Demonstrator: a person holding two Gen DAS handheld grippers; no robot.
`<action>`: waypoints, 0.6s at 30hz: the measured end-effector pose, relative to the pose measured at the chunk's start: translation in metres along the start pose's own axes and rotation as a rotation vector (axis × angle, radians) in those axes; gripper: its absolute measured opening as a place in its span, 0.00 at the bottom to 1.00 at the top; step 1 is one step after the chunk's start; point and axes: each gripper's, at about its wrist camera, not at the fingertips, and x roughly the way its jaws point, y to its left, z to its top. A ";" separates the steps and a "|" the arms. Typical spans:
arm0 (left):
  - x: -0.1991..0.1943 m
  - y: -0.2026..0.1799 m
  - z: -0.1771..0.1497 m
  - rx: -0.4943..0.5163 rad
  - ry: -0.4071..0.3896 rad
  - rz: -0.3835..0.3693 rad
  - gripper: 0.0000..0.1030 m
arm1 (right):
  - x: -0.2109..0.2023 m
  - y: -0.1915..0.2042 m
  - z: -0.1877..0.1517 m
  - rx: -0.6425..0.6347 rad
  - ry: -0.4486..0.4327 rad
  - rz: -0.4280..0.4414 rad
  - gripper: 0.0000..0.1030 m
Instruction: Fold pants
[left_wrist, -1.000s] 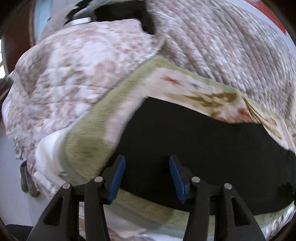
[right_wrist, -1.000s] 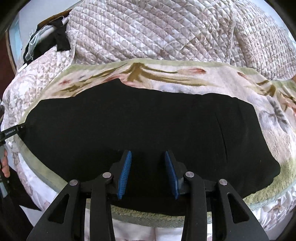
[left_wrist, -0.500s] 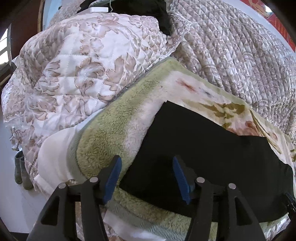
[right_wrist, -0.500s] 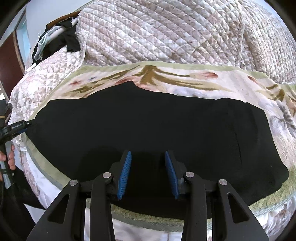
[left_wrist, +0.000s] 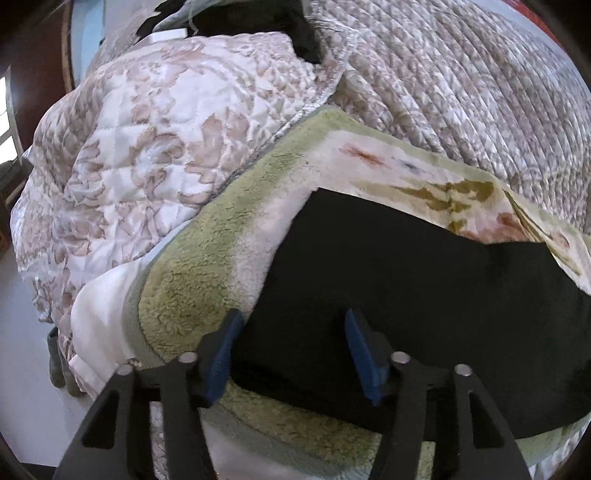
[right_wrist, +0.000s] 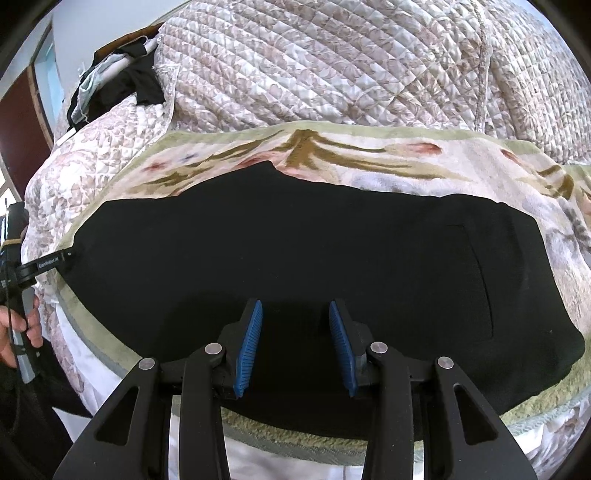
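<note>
1. Black pants (right_wrist: 295, 251) spread flat and lengthwise across a fleecy green-bordered floral blanket (right_wrist: 369, 162), itself laid over a quilted bedspread (right_wrist: 332, 74).
2. Same pants (left_wrist: 424, 266) in the left wrist view, one narrow end close to the blanket's (left_wrist: 192, 266) green edge.
3. Left gripper (left_wrist: 291, 347) poised over that end of the pants, jaws apart after just closing a little; blue pads (left_wrist: 221, 350) clear of the cloth, nothing pinched between them.
4. Left gripper (right_wrist: 66, 256) also visible at the far left of the right wrist view, its tip at the pants' end, held by a hand (right_wrist: 22, 328).
5. Right gripper (right_wrist: 295, 343) low over the near long edge of the pants, about mid-length; jaws apart, blue pads (right_wrist: 249, 343) either side of black cloth, no fold gripped.
6. Heap of dark and pale clothes (right_wrist: 118, 85) at the far corner of the bed, well apart from the pants.
7. Pale floor (left_wrist: 26, 369) beside the bed.
</note>
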 end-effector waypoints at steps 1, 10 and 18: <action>-0.001 -0.002 0.000 0.010 -0.002 -0.003 0.44 | 0.000 0.000 0.000 -0.001 0.000 0.000 0.37; -0.006 -0.014 0.000 0.044 0.001 -0.050 0.15 | 0.000 0.000 -0.002 0.001 -0.002 0.009 0.37; -0.024 -0.011 0.015 -0.124 0.031 -0.390 0.12 | -0.004 -0.004 0.003 0.065 -0.034 0.032 0.37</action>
